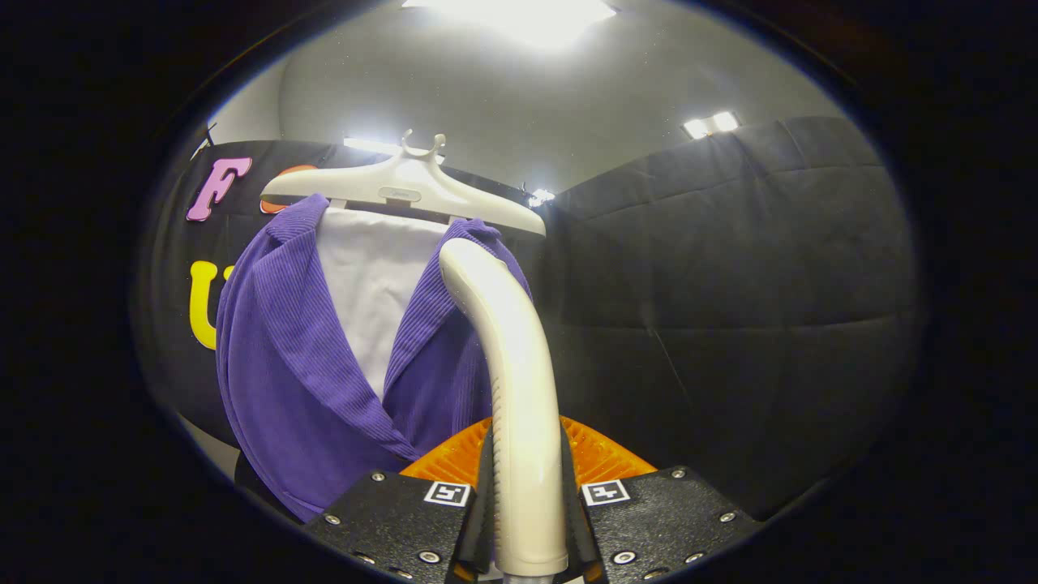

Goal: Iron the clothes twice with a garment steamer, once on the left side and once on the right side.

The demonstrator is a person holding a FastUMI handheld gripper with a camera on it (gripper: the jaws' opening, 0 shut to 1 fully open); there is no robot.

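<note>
Your gripper (525, 519) clamps the cream curved plastic steamer wand (509, 381), pointing up and away; the purple ribbed garment (300, 373) hangs beyond, leftward, on its white hanger (405, 182).

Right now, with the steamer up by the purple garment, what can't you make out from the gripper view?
- Steamer head's face: turned away towards the purple garment; whether it touches the cloth, or gives steam, cannot be told.
- Garment's right side: hidden behind the steamer handle.
- Garment's hem: cut off below by the gripper, which is shut on the handle.
- Hanger's support: not discernible.
</note>
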